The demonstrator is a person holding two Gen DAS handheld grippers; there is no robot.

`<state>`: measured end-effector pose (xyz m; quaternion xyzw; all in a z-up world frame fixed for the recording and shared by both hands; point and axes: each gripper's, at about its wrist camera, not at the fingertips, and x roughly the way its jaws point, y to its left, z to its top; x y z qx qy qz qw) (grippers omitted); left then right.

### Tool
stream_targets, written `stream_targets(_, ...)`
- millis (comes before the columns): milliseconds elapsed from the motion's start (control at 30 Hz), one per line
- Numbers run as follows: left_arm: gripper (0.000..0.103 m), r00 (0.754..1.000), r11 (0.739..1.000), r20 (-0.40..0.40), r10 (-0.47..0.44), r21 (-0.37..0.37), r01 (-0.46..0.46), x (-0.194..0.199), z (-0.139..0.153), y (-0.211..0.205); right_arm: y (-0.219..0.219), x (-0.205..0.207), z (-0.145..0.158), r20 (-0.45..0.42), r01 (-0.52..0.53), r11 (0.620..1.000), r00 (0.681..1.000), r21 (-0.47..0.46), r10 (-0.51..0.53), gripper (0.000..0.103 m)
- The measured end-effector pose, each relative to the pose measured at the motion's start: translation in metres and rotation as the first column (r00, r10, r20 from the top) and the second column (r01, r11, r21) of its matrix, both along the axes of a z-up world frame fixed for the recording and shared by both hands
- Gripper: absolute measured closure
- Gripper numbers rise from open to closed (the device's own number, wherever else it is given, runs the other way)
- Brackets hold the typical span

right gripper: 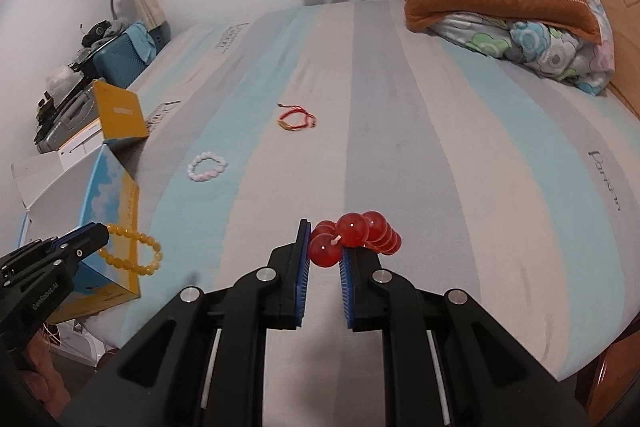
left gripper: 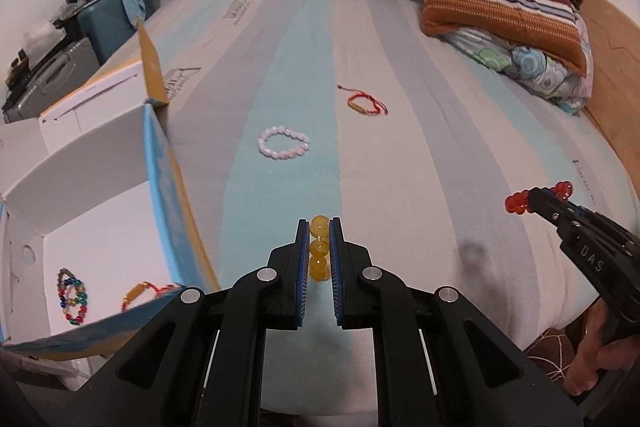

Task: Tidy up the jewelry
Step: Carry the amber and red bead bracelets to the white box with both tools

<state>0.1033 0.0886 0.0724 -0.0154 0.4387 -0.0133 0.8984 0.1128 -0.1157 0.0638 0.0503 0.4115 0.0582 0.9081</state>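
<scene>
Above the striped bed (left gripper: pixel 360 39), at 6 o'clock in the left wrist view: left hand-held gripper (left gripper: pixel 320 227), jaws narrow and clamped on a yellow bead bracelet (left gripper: pixel 319 251), beads stacked between the blue pads (left gripper: pixel 335 259). Same bracelet hanging as a loop from the gripper tip at 8 o'clock in the right wrist view, clear of the sheet.

At 6 o'clock in the right wrist view: right hand-held gripper (right gripper: pixel 325 247), jaws narrow, pinching a red bead bracelet (right gripper: pixel 352 235), most of the strand bunched toward 1 o'clock over the right finger. Seen from the left wrist view at 3 o'clock, red beads showing on both sides of the tip, a hand (left gripper: pixel 600 351) gripping the handle below.

At 8 o'clock in the left wrist view: open cardboard box (left gripper: pixel 160 163), white inside, blue-and-yellow outside, standing at the bed's edge. Already inside: a multicoloured bead bracelet (left gripper: pixel 72 297) and a red cord bracelet with a gold tube (left gripper: pixel 140 293), partly hidden by the near wall.

Still on the bed: a white bead bracelet (left gripper: pixel 284 143) at 12 o'clock, and farther off toward 1 o'clock a second red cord bracelet (left gripper: pixel 362 101), the two well apart.

Progress, as a judgement: about a third done. Two pieces boxed, two lifted and in carriage, two untouched. Remaining: delivery of the yellow and red strands to the box, then collection of the white and cord pieces.
</scene>
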Motion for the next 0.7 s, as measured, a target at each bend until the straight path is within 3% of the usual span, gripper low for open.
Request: stream_targets(700,0.094,0.989,0.988,0.03,0.143,-0.058,-0.141,-0.024,0.036,0.119,0.118,0.001,0.036,0.037,-0.136,0.988,0.99,-0.076,0.139,0.09)
